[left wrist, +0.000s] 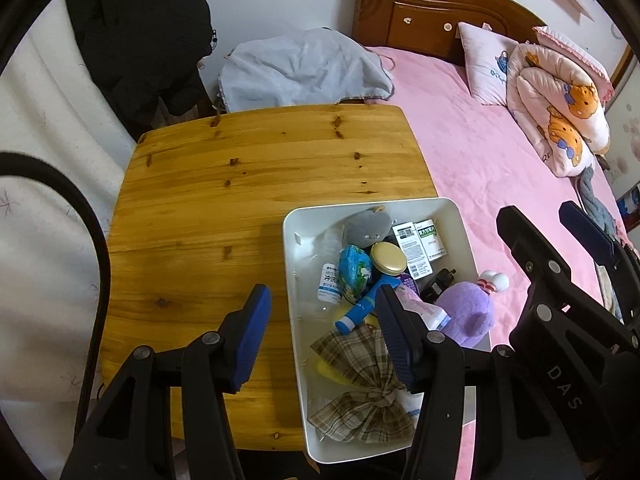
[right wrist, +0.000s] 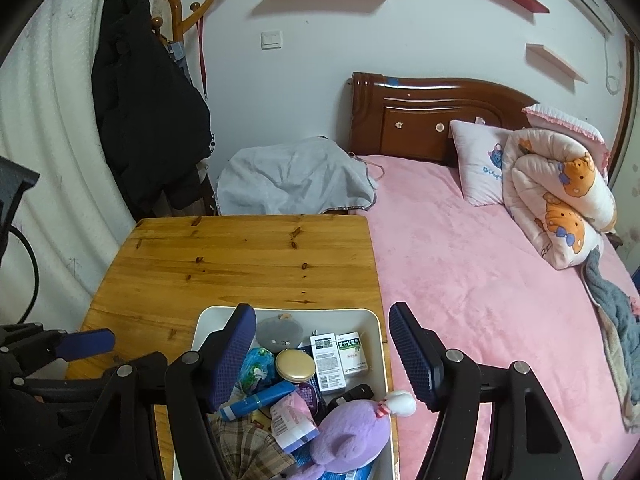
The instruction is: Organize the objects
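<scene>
The left hand-held gripper (left wrist: 320, 312) hovers with its blue-padded jaws apart and nothing between them, one finger over the bare wood, the other over the bin's contents. The right hand-held gripper (right wrist: 324, 348) also stands wide and empty, its jaws spanning the bin's far half without touching anything.

Below them a white rectangular plastic bin (left wrist: 294, 248) sits at the near right corner of the honey-coloured wooden desk (left wrist: 224, 184), against the edge beside the bed. Nearest in the bin lies a brown plaid fabric bow (left wrist: 360, 392), then a purple plush toy (left wrist: 468, 312) with a white tuft, a blue tube (left wrist: 360, 308), a white-and-pink bottle (right wrist: 292, 424), a blue-green snack packet (left wrist: 354, 268) and a round gold-lidded tin (left wrist: 387, 258). At the far end rest a grey plush face (left wrist: 368, 226) and two small white medicine boxes (left wrist: 420, 242).

Beyond the desk a pale grey cloth (left wrist: 304, 68) is heaped next to a bed with a pink sheet (left wrist: 472, 152), a rolled cartoon quilt (left wrist: 560, 112) and a dark wooden headboard (left wrist: 424, 16). A black coat (right wrist: 148, 112) hangs on a wooden rack.
</scene>
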`<action>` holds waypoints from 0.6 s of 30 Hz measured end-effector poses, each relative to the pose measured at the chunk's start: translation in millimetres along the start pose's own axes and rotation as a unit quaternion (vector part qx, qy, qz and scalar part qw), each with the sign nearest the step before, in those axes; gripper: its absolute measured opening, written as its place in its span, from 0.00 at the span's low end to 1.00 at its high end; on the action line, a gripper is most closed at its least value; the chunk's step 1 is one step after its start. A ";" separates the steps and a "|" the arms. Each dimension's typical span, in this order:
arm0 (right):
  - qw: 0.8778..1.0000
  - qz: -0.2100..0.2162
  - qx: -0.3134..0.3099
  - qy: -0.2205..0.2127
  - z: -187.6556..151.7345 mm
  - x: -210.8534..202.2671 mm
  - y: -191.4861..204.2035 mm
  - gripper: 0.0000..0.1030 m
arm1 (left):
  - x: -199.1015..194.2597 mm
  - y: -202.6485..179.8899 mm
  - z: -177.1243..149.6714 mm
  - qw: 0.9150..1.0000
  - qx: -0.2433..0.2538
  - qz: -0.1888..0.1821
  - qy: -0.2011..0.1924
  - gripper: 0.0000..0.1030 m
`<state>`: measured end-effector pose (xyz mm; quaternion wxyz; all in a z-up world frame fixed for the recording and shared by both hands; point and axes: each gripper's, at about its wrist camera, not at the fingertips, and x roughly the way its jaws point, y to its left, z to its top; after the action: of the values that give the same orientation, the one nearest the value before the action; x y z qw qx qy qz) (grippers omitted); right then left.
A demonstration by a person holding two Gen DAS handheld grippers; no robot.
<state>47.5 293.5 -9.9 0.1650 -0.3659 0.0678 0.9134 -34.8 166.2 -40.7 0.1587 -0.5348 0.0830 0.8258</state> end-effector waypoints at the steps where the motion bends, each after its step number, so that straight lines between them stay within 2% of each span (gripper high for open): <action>1: 1.000 0.000 -0.001 -0.001 -0.6 -2.5 1.3 0.68 | -2.4 2.4 -1.2 1.000 -0.001 0.001 -0.002 0.57; 7: 1.000 -0.001 -0.002 -0.006 -2.6 -18.2 12.0 0.68 | -16.5 16.8 -6.9 1.000 0.000 0.016 -0.014 0.57; 18: 1.000 0.001 0.004 -0.009 -11.2 -52.5 38.9 0.68 | -45.4 51.4 -29.3 1.000 -0.002 0.013 -0.022 0.58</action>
<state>76.7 241.1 18.4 0.1657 -0.3568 0.0702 0.9167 -10.5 101.2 -13.2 0.1491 -0.5156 0.0849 0.8395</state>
